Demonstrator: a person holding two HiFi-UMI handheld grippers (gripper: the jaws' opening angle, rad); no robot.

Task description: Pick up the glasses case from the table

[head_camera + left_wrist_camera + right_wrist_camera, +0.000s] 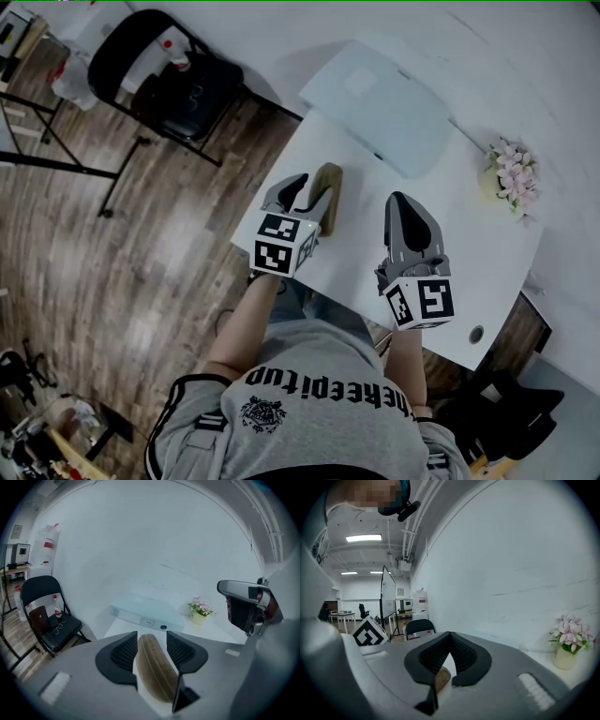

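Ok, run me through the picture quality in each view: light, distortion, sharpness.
Head view: dim, even light, with strong fisheye bending the table edges. Left gripper view: dark circular vignette, and the glasses case is close and slightly soft. Right gripper view: bright ceiling lights at the upper left, flowers fairly sharp.

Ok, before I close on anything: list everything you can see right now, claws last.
table: one, white, in front of the person
case: one, brown, near the table's left edge, between the left claw's jaws
binder: one, pale blue, flat at the table's far side
flowers: one pot, pink, far right of the table
chair: one, black, on the wood floor left of the table, small items on its seat
left claw: one, grey with black pads, jaws apart round the case
right claw: one, grey with black pads, jaws together, empty, right of the case
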